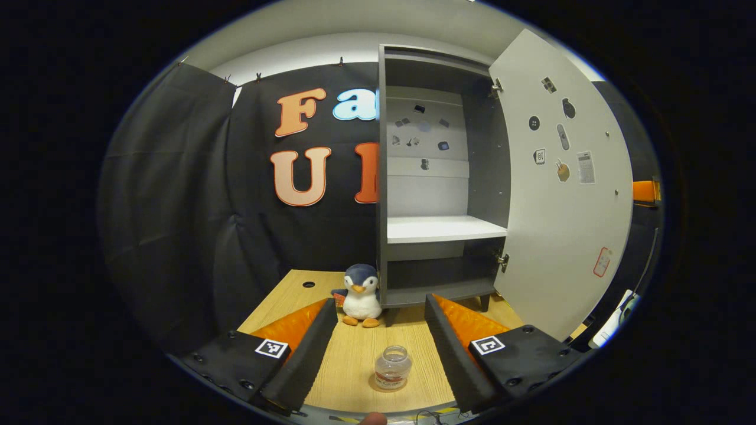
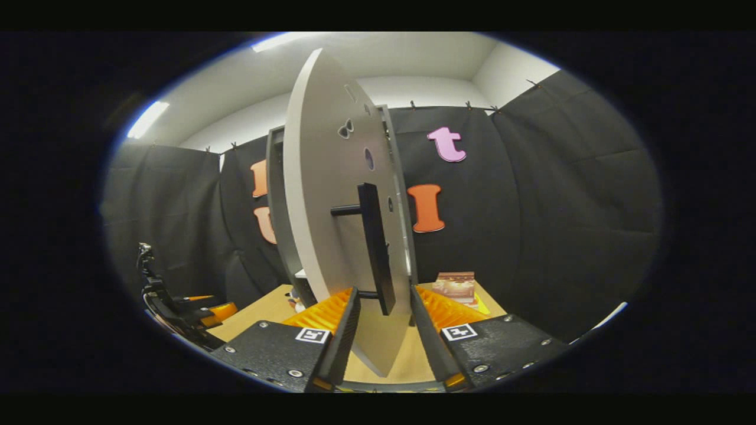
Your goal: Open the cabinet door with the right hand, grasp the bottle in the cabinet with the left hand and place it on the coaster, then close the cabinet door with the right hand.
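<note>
- Left gripper view: the cabinet (image 1: 440, 177) is seen with its door (image 1: 561, 177) swung wide open, and its white shelf (image 1: 446, 228) carries no bottle.
- The bottle (image 1: 392, 368) stands upright on the desk (image 1: 354, 348), in the gap between the fingers of the left claw (image 1: 381, 336); a dark ring around its base may be the coaster, though this cannot be told for certain.
- The left claw is spread wide and touches nothing; the bottle is clear of both fingers, so the placing step is judged done or nearly so.
- A plush penguin (image 1: 361, 295) sits on the desk just beside the cabinet's lower left corner.
- Right gripper view: the door's dark bar handle (image 2: 375, 248) is seen upright, its lower end between the fingers of the right claw (image 2: 384, 301).
- The right claw is parted, and no finger is seen pressing on the handle.
- The closing of the door is judged to be the step in hand; the next move calls for the handle to be clasped or pushed, so that the door swings back onto the cabinet.
</note>
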`<state>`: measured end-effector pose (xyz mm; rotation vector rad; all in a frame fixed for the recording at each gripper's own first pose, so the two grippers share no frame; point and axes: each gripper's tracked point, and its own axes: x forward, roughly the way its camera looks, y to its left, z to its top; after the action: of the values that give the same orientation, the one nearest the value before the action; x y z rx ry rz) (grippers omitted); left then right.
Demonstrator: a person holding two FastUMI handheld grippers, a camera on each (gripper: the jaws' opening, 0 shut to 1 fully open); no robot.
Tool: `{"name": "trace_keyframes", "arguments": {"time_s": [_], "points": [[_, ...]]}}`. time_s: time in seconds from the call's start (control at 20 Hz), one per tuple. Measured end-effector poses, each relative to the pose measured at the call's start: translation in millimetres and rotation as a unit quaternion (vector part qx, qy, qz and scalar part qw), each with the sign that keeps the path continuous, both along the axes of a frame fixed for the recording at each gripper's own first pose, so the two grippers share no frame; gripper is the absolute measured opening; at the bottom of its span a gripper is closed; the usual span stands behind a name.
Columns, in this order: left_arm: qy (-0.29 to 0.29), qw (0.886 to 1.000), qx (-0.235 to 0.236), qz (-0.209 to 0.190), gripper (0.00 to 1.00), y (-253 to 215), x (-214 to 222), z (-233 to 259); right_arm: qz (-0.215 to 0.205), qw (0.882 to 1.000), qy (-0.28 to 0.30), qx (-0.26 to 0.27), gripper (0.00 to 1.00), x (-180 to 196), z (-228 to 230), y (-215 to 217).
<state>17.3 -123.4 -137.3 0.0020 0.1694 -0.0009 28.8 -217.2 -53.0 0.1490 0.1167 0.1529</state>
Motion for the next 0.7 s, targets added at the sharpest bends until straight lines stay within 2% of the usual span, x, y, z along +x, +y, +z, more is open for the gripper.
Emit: {"name": "trace_keyframes", "arguments": {"time_s": [0.45, 0.5, 0.55, 0.6, 0.65, 0.7], "points": [[0.009, 1.000, -0.013, 0.011, 0.97, 56.5, 13.8, -10.3, 0.033, 0.999, 0.005, 0.012, 0.56, 16.3, -2.5, 54.1], [0.008, 1.000, -0.012, 0.011, 0.97, 60.2, 16.0, -10.1, 0.037, 0.999, 0.005, 0.015, 0.65, 19.1, -2.3, 58.7], [0.008, 1.000, -0.011, 0.014, 0.97, 64.6, 17.9, -9.9, 0.040, 0.999, 0.004, 0.016, 0.57, 22.2, -1.7, 62.7], [0.008, 1.000, -0.010, 0.015, 0.97, 67.6, 18.9, -10.0, 0.047, 0.999, 0.003, 0.018, 0.55, 26.1, -2.0, 70.1], [0.007, 1.000, -0.009, 0.017, 0.96, 71.3, 19.2, -10.2, 0.052, 0.998, 0.001, 0.018, 0.56, 29.5, -2.7, 78.5], [0.007, 1.000, -0.008, 0.020, 0.96, 76.6, 20.4, -10.8, 0.057, 0.998, 0.000, 0.018, 0.63, 35.6, -4.2, 92.6]]}}
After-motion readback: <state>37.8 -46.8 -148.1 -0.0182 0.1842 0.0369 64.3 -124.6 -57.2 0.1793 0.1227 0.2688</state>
